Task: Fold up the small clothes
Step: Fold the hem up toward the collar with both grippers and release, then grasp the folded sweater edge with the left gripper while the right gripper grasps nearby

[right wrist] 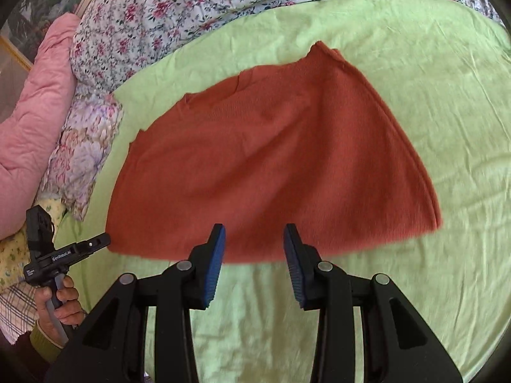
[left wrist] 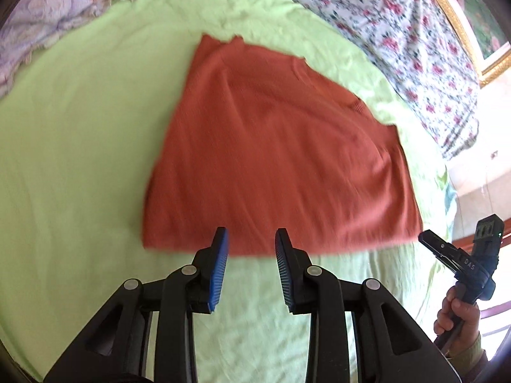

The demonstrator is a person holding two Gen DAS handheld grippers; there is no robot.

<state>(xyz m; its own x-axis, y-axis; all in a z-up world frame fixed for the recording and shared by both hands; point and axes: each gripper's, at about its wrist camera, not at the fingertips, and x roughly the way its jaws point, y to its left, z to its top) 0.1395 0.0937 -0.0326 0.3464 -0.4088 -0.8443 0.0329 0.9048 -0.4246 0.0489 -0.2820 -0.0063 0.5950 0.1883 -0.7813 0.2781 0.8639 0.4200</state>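
1. Spread across a bed, a lime-green sheet (left wrist: 80,159) is your work surface, with a floral quilt (right wrist: 191,6) bunched along its far side and a pink padded blanket (right wrist: 28,111) off to one end.

2. Your left gripper (left wrist: 251,239) has its jaws standing apart with nothing between them; the blue ribbed pads (left wrist: 220,274) hang just over the near hem of the garment. Your right gripper (right wrist: 254,236) is the same: jaws apart, empty, tips over the near hem.

3. Just beyond both sets of tips lies the rust-orange knit top (left wrist: 278,146), flat on the sheet. It already looks folded along its length: one long side runs as a clean edge, and the neckline and shoulder steps show along the other side.

4. Judging from that, you are between folds. The lengthwise fold appears done, and the crosswise fold is not yet begun.

5. The next move probably calls for you to bring each gripper to a near corner of the hem, pinch through all layers, then carry the hem toward the neckline. Take both layers together, or the lower one may stay behind and skew the fold.

6. Both grippers point forward and down across the bed, held low at its near edge. Your left hand (right wrist: 62,303) wraps its handle in the right wrist view; your right hand (left wrist: 456,316) shows likewise in the left wrist view, well out to the side of the garment.
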